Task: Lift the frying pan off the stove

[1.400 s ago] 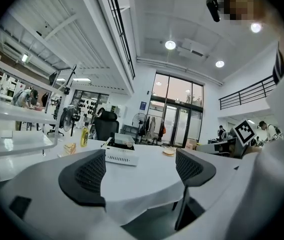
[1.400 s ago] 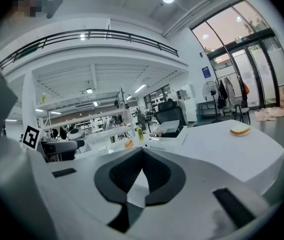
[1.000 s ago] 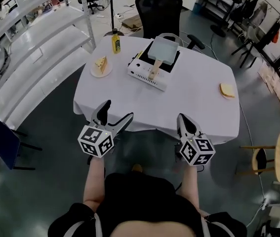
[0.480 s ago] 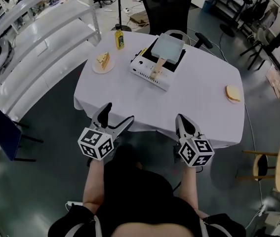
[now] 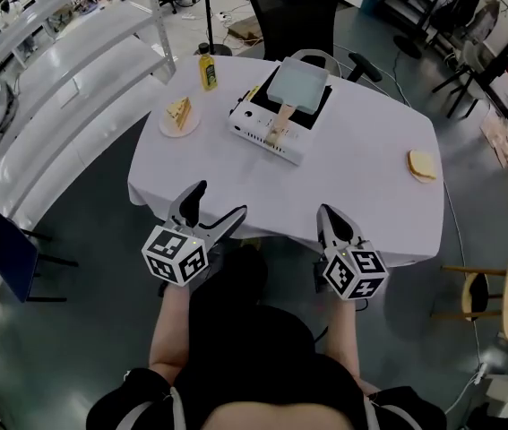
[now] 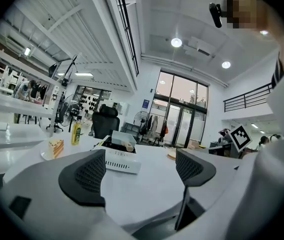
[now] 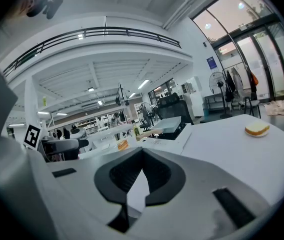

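Two grippers: left gripper has its jaws spread wide with nothing between them; right gripper has its jaws pressed together on nothing. Both hang just off the near edge of the table.
Change: over the last second neither gripper has altered its jaw setting or left that near edge. Only the head view has drifted a little, so the table sits slightly differently in it.
Meaning for task: judged not yet started. The whole reach across the table remains, and the right gripper would need to part its jaws before taking anything.
Frying pan: pale and square, resting on the stove near the middle of the far edge. Its handle points toward the near edge and is untouched.
Other stock: sandwich plate and yellow bottle toward the far left corner; bread slice by the right edge.
Hard to make out: the pan's contents, if any; the stove's controls, too small to read; the near table edge, partly covered by the grippers.
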Tool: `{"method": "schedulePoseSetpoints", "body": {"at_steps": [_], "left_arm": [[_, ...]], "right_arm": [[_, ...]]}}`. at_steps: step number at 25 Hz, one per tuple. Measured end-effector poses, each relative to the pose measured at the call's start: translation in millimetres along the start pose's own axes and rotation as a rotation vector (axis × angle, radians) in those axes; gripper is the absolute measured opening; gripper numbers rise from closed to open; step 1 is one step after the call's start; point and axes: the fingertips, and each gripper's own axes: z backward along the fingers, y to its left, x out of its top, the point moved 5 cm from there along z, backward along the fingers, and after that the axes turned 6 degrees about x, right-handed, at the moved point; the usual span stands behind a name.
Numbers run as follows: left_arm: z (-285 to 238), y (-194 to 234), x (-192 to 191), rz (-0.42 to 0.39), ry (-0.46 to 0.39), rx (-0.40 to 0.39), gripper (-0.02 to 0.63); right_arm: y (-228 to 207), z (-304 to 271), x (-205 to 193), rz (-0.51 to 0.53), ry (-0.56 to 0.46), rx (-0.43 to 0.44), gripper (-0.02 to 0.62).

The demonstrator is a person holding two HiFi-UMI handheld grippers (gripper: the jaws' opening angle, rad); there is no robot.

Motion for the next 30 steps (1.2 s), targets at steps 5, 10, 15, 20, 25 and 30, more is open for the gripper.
{"method": "schedulePoseSetpoints", "body": {"at_steps": [5, 10, 15, 20, 25, 30], "left_arm": [[-40, 6, 22, -0.019, -0.017, -0.041, 0.448], [-83, 20, 41, -0.006, -0.024, -0.083, 0.448], [-123, 33, 51, 0.016, -0.016, -0.127, 0.448], [-152, 44, 60, 0.062, 0.005, -0.155, 0.448], [-182, 57, 60, 0.115, 0.042, -0.178, 0.448], [-220, 70, 55, 0.236, 0.121, -0.245, 0.448]], "right_arm": [[-18, -22, 28, 0.025, -0.021, -0.02, 0.005], [-35, -46, 51, 0.037, -0.029, -0.047, 0.005], [-55, -71, 65, 0.029, -0.024, -0.08, 0.005], [-70, -94, 78, 0.022, -0.013, -0.087, 0.005], [-87, -117, 83, 0.008, 0.002, -0.097, 0.005], [-107, -140, 89, -0.006, 0.023, -0.121, 0.005]]}}
